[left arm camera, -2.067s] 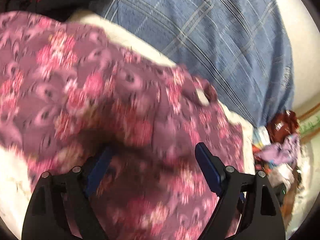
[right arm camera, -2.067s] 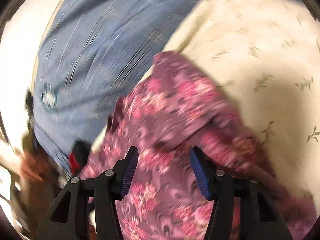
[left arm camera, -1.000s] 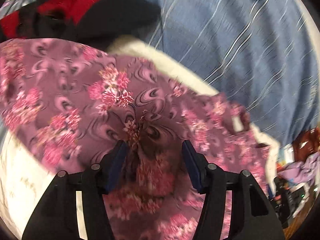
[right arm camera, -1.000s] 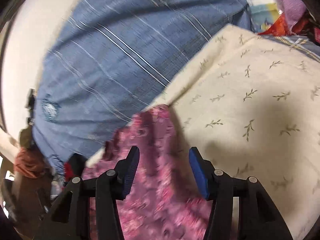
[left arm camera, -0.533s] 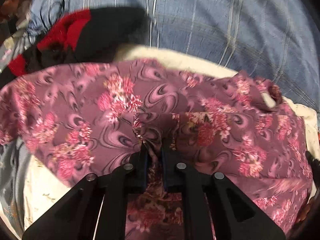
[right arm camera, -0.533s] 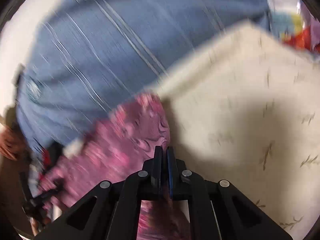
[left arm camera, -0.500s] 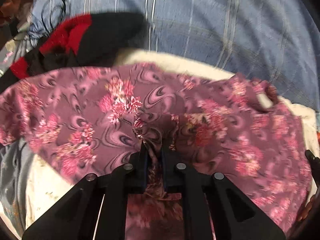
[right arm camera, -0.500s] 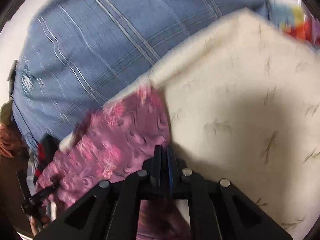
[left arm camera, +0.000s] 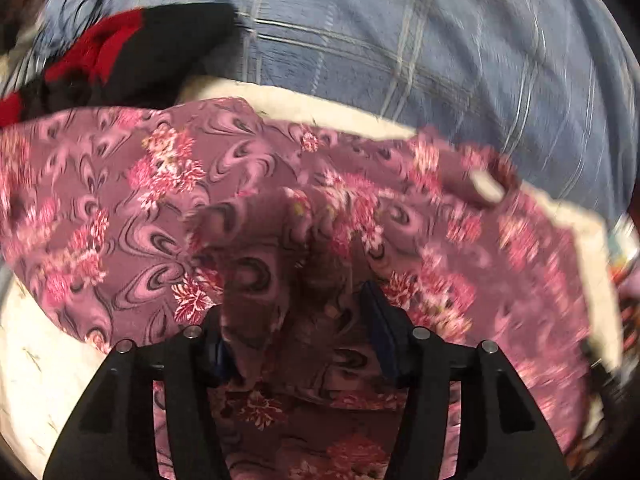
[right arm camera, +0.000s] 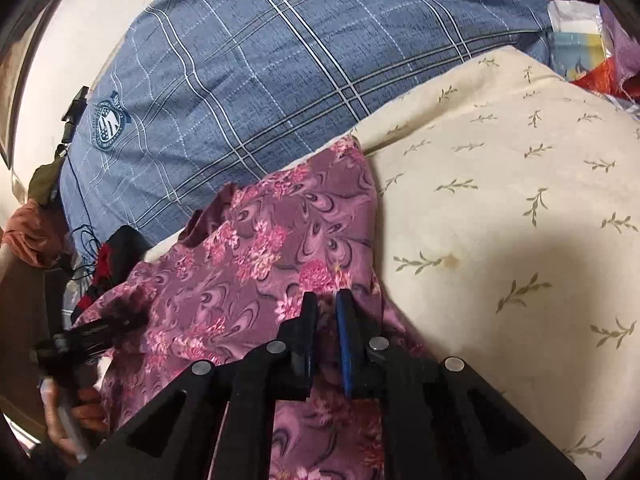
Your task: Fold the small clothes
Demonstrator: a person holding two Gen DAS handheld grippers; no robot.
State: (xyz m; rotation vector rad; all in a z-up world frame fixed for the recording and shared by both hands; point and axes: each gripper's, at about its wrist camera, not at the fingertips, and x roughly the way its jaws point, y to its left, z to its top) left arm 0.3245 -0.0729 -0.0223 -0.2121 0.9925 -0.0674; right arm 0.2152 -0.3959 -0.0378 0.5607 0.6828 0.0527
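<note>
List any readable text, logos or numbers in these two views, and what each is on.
Nothing is legible in either view.
Crest badge on the blue plaid cloth: a shield emblem ringed by small lettering, too small to read.
Colourful packaging at the upper right of the right wrist view: printed surface, no readable words.
Floral garment and cream leaf-print cover: pattern only, no text.
Left wrist view: blurred, no text visible.
</note>
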